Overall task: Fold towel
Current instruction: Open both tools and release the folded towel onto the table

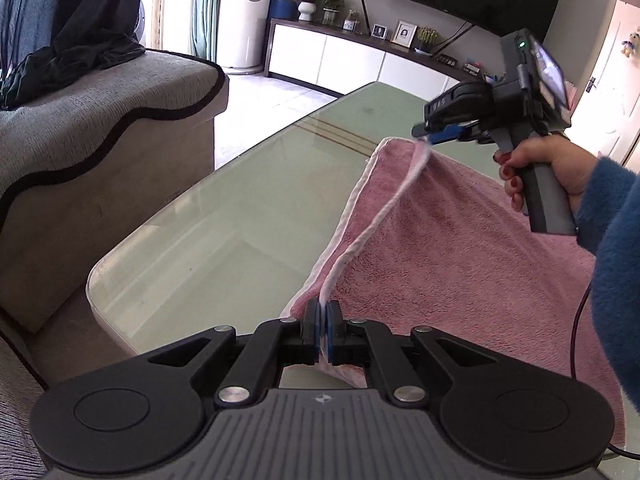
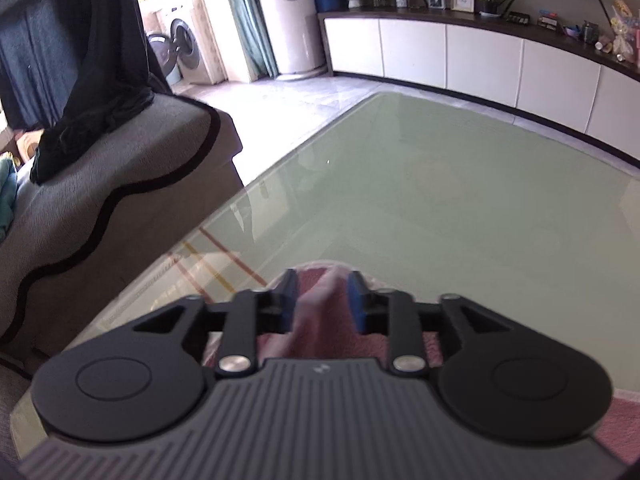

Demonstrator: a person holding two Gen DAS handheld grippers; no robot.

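Over glass table (image 1: 224, 216), both grippers pinch fluffy towel (image 1: 460, 248).

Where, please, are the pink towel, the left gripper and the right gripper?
pink towel (image 1: 460, 248): left wrist view, on its open terry face.
left gripper (image 1: 321, 312): left wrist view, between its fingertips.
right gripper (image 1: 430, 136): left wrist view, at its fingertips on the towel corner.

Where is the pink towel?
The towel lies on the right side of the glass table, its white-trimmed edge lifted between the left tongs and right tongs.
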